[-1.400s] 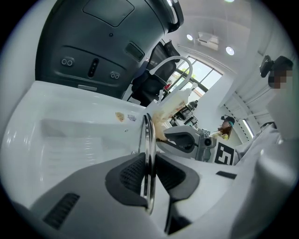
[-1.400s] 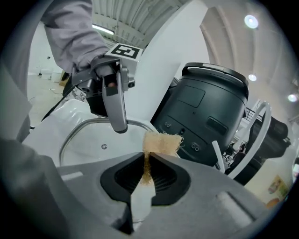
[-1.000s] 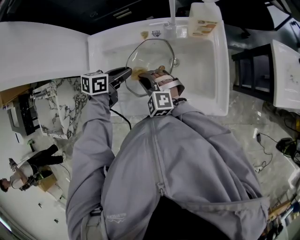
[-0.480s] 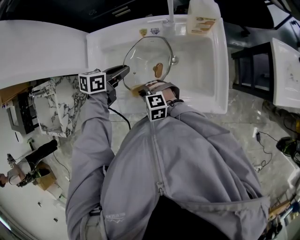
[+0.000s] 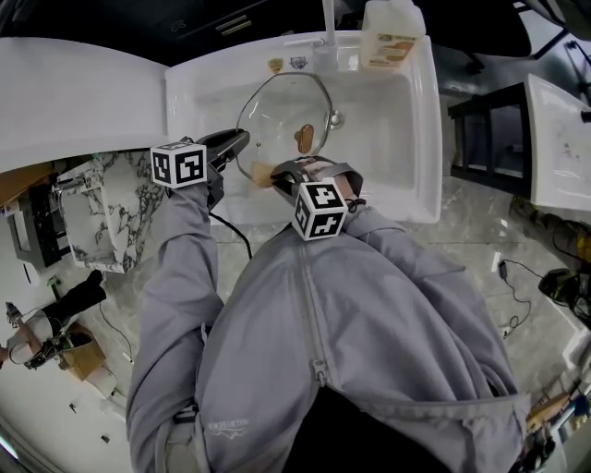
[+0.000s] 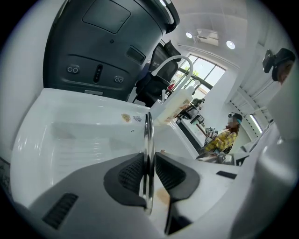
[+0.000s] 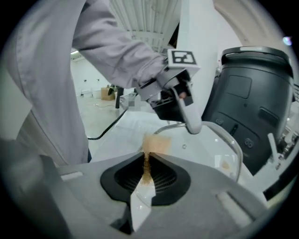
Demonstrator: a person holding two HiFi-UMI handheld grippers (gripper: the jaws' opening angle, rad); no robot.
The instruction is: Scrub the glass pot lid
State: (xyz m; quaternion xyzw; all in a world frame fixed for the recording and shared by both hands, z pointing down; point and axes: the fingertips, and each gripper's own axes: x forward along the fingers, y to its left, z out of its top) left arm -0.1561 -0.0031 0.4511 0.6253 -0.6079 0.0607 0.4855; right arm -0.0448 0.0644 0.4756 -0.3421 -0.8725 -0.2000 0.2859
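Observation:
The glass pot lid stands tilted on edge over the white sink. My left gripper is shut on its steel rim at the left. In the left gripper view the rim runs edge-on between the two dark pads, where the left gripper clamps it. My right gripper is shut on a thin brown scrub pad, held against the lid's near lower edge. In the right gripper view the pad sticks out of the right gripper, just below the left gripper's fingers and the lid.
A soap bottle and the faucet stand at the sink's back edge. A white counter lies to the left. A dark shelf stands to the right. A person is far off in the room.
My right gripper has drawn the scrub pad from the lid's middle down toward its near edge. The left gripper has kept its hold on the rim in the same place.

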